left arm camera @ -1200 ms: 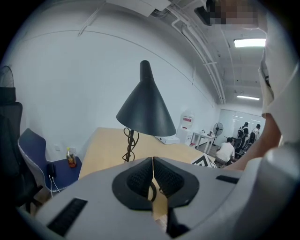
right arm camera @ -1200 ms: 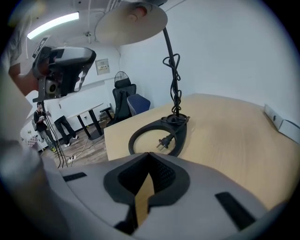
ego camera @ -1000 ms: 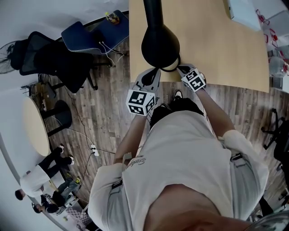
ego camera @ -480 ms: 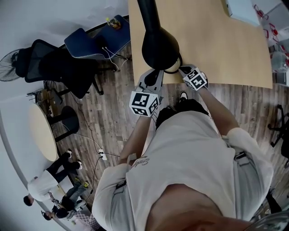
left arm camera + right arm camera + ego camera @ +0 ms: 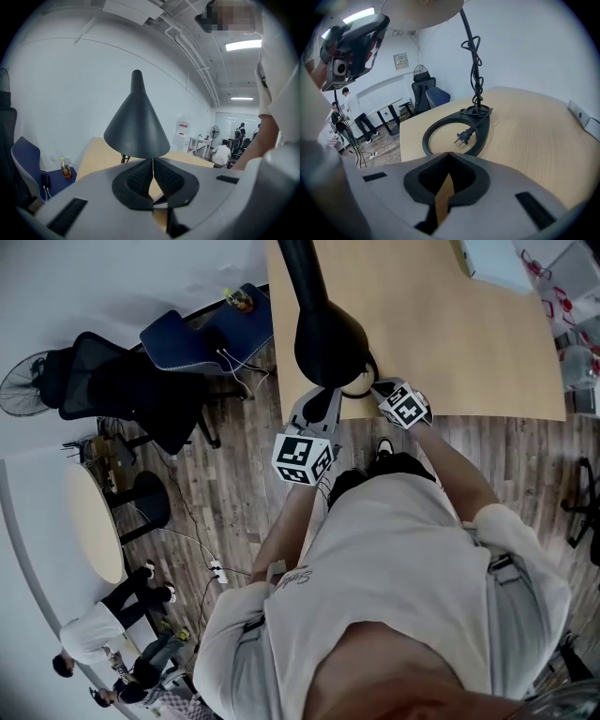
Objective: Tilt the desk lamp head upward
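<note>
Black lamp head [image 5: 137,126] just above and beyond the closed, empty jaws of the left gripper [image 5: 152,161], cone axis upright, rim nearest; right gripper [image 5: 449,154] likewise closed, aimed lower

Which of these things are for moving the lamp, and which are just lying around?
For the job: lamp head, lamp base, left gripper, right gripper.
Just lying about: blue chair, black chair, round table, fan, bottle.

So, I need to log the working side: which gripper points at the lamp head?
The left gripper: the black cone-shaped lamp head stands beyond its shut jaws. The right gripper faces the black ring-shaped lamp base instead.
</note>
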The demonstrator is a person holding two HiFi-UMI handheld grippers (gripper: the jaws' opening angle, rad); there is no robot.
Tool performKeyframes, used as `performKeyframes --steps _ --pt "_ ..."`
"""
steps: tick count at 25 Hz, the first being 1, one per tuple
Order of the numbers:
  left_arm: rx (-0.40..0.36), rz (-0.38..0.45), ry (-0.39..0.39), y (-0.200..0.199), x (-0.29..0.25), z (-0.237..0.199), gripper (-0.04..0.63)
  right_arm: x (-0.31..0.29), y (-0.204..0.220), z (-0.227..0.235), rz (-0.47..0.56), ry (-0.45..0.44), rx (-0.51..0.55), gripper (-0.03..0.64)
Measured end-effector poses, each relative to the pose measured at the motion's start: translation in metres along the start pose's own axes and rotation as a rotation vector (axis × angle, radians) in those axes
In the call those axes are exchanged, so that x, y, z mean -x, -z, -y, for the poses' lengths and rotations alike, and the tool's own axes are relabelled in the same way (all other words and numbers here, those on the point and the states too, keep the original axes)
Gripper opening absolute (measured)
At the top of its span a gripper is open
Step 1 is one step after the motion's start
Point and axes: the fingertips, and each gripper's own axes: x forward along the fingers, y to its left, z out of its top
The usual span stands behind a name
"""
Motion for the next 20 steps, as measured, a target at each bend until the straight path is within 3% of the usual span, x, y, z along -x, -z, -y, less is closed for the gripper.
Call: performKeyframes --steps 8,20 --pt "-0.018 0.023 0.01 -0.009 0.013 0.01 0.015 0.002 0.001 0.002 0.014 0.005 -0.066 -0.005" --pt "-0.086 0.114 0.053 -0.041 0.054 0.036 0.015 0.001 0.003 -0.001 -0.014 0.026 -0.034 -0.005"
